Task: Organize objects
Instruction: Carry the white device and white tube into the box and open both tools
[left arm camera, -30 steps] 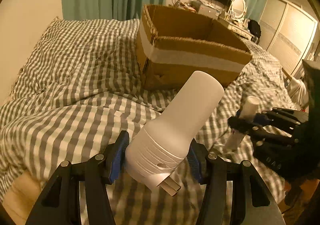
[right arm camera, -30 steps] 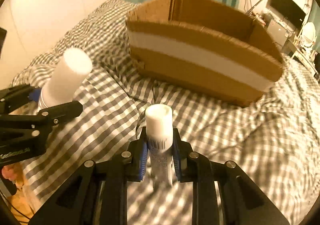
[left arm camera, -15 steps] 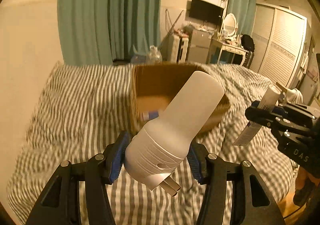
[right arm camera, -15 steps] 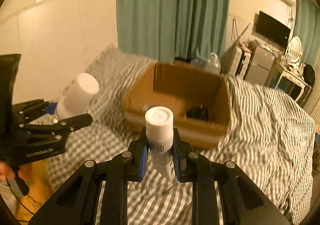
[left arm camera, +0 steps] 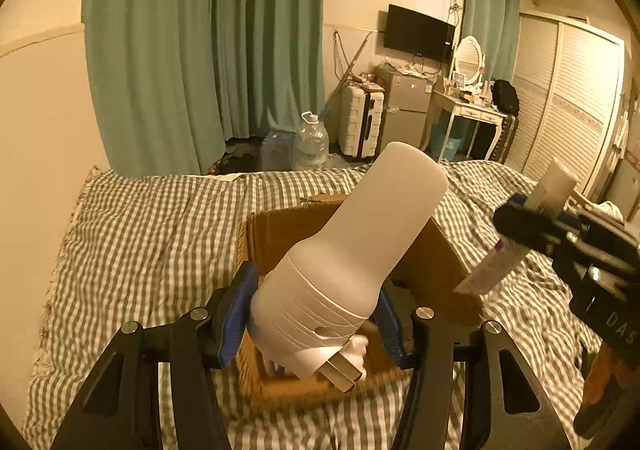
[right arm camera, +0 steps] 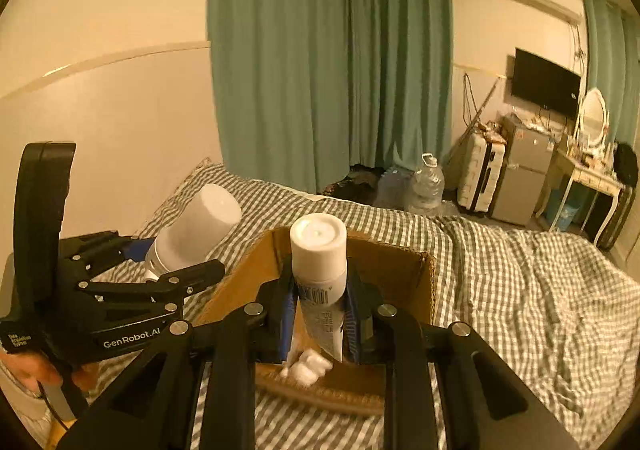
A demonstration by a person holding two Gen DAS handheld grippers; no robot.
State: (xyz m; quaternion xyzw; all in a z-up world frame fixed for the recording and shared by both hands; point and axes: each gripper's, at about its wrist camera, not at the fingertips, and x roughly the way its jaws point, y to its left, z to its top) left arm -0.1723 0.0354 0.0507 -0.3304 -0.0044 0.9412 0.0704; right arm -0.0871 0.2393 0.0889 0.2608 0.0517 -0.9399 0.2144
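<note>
My left gripper (left arm camera: 316, 312) is shut on a white plug-in device (left arm camera: 352, 258) with metal prongs at its base, held tilted above the open cardboard box (left arm camera: 436, 262). It also shows in the right wrist view (right arm camera: 192, 234). My right gripper (right arm camera: 318, 308) is shut on a white capped tube (right arm camera: 320, 278), held upright over the box (right arm camera: 408, 270). That tube shows at the right in the left wrist view (left arm camera: 520, 234). Something small and white (right arm camera: 306, 366) lies inside the box.
The box sits on a bed with a green checked cover (left arm camera: 152, 242). Beyond the bed are teal curtains (left arm camera: 208, 49), a water jug (left arm camera: 310, 141), a suitcase (left arm camera: 360, 125), a dressing table (left arm camera: 468, 109) and a wall television (left arm camera: 418, 33).
Both grippers have risen and moved forward over the box with their objects. The views now look down into the box, with more of the room visible behind.
</note>
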